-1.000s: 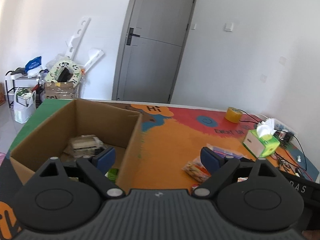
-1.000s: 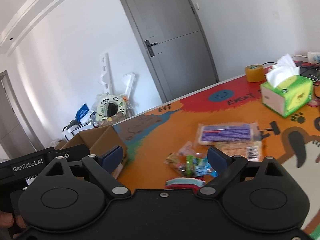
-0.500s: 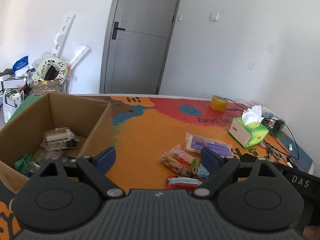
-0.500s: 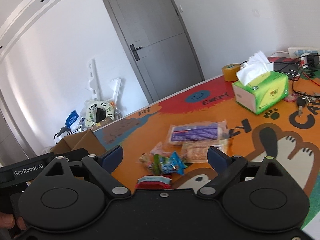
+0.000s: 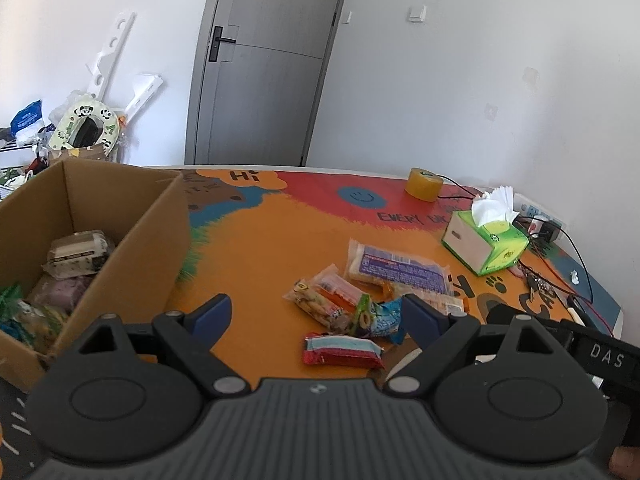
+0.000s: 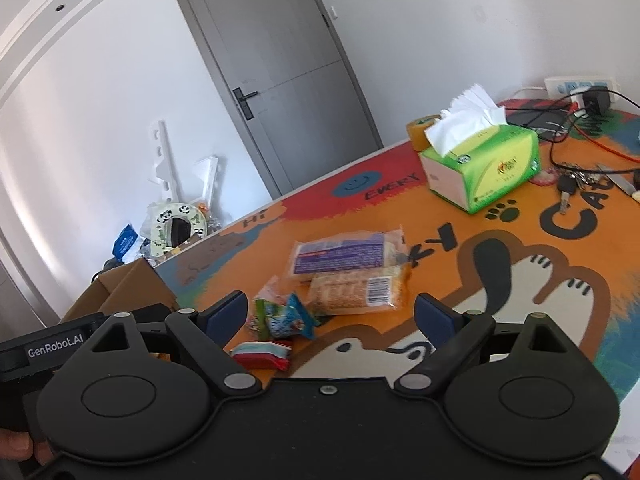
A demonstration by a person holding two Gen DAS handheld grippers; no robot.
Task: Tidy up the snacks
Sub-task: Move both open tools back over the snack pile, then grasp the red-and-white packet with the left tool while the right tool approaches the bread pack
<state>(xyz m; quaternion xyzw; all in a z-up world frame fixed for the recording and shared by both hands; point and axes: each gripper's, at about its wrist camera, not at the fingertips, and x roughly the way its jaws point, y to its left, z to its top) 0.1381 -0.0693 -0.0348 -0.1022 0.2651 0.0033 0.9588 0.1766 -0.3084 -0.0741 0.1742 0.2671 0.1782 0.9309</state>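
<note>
Your left gripper and right gripper both gape wide, empty. Only the left view looks inside the cardboard box; only the right shows the keys.

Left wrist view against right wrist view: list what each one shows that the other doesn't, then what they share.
Only the left wrist view looks into the cardboard box, where packets already lie, such as a pale wrapped snack.

Only the right wrist view shows the keys and the wall socket strip.

Both show the loose snacks on the mat: the purple-label packet, the red and white bar, the blue-green packet, plus the green tissue box, tape roll and grey door.
</note>
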